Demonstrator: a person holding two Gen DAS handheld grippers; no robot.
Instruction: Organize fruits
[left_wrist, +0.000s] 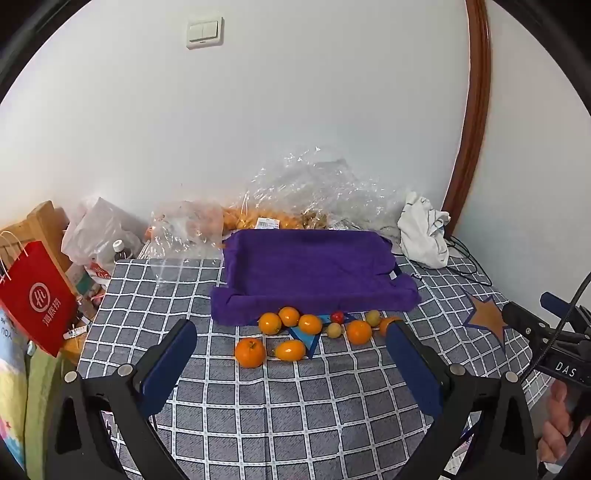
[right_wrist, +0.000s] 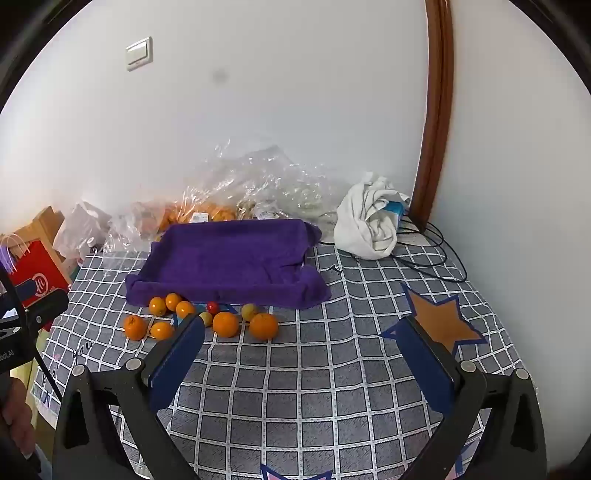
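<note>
— So, item one: your claws?

— Both spread wide, nothing between the pads. My left gripper (left_wrist: 291, 354) hung above the checked cloth (left_wrist: 295, 398); my right gripper (right_wrist: 303, 347) did likewise, off toward three o'clock.

— Item two: fruit?

— Loose on the cloth, at twelve o'clock from my left claw: oranges (left_wrist: 250, 352) in a cluster, two small yellow-green fruits (left_wrist: 334, 329), one small red fruit (left_wrist: 337, 316). All lay just beside the near edge of the purple towel tray (left_wrist: 314, 273), none inside it.

— Item three: surroundings?

— Clear plastic bags (left_wrist: 317, 192) behind the tray at the wall, a white cloth bundle (left_wrist: 424, 232) at two o'clock, a red paper bag (left_wrist: 37, 299) at nine.
</note>
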